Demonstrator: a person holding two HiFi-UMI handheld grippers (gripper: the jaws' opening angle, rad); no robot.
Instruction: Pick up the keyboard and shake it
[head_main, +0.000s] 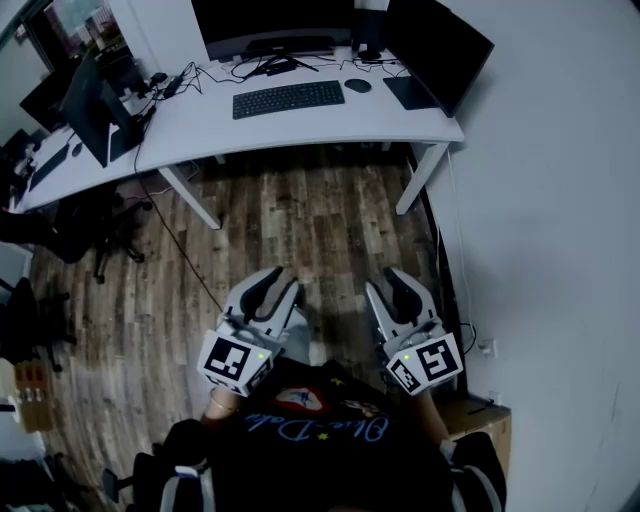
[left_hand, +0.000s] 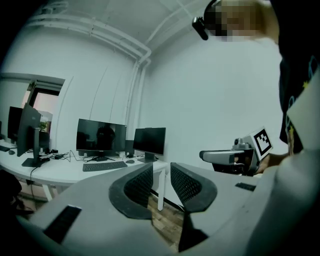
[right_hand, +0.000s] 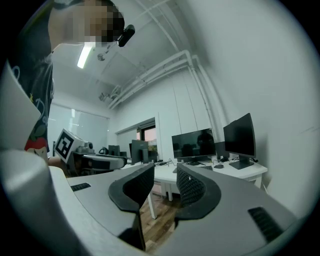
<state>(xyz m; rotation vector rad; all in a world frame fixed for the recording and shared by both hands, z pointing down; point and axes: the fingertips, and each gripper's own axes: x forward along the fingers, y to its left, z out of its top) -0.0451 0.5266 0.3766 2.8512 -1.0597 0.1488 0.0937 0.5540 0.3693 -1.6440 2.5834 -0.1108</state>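
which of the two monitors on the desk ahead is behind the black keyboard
The wide black monitor, directly behind the black keyboard. The other black monitor stands angled at the right end of the white desk.

The left gripper (head_main: 278, 285) and right gripper (head_main: 386, 284) are pale grey, with dark ribbed pads (left_hand: 140, 186) and black-and-white marker cubes (head_main: 232, 360). The person's black shirt (head_main: 330, 460) bears blue lettering and a red patch.

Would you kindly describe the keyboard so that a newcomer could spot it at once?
Look at the white desk by the right-hand wall, in front of its wider monitor. The keyboard lies flat there, a long black slab of keys; the mouse to its right is small and rounded.
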